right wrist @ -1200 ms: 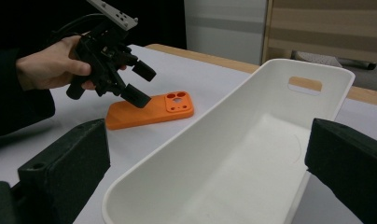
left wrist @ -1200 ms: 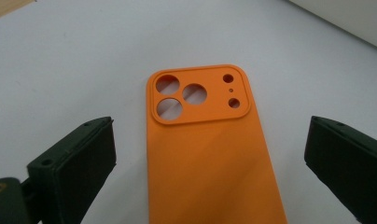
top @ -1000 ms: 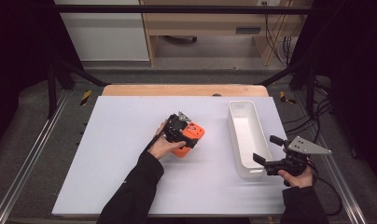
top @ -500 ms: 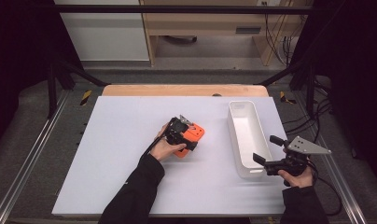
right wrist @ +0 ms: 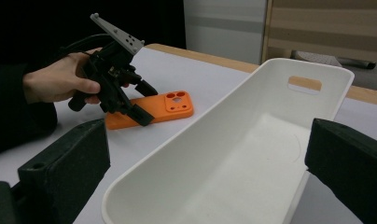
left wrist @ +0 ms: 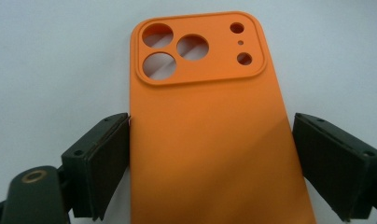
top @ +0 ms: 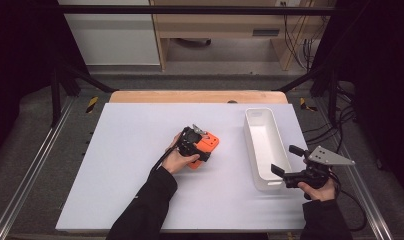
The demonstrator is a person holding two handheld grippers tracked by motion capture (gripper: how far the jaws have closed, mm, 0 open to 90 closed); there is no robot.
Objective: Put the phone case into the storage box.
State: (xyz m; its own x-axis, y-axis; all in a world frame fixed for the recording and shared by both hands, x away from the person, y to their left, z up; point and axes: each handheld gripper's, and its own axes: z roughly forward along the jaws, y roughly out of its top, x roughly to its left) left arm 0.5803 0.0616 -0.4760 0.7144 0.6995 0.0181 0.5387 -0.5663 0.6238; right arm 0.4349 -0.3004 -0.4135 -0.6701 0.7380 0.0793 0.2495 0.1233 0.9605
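**Clerk:** Change since the earlier frame, item one: left gripper (left wrist: 210, 154), jaws closing in on the orange phone case (left wrist: 210, 130); hand and case otherwise much where they were. Right gripper (top: 289, 164) unmoved.

**Checker:** State of the left fingers?

**Clerk:** Spread, one on each long side of the case. Left pad at or just off the case's edge, contact not certain; right pad with a visible gap. Not yet pinching.

**Checker:** Location of the case?

**Clerk:** Flat on the white table (top: 130, 150), near its middle, back face up, camera cut-outs at the end away from the gripper. High view: left hand (top: 177, 159) above its near end.

**Checker:** Right fingers?

**Clerk:** Spread wide, nothing between the pads. Jaws beside the near right corner of the white tray (top: 262, 145), pointed along its length in the right gripper view.

**Checker:** Containers and contents?

**Clerk:** One tray, long and narrow, right part of the table, lengthwise front to back. Slot handle in the far end wall. Interior bare.

**Checker:** Edges and room?

**Clerk:** Open surface left of the case to the table's left edge, and in front of it to the near edge. Clear strip between case and tray. Tray close to the right edge. Wooden board (top: 200, 96) along the far edge.
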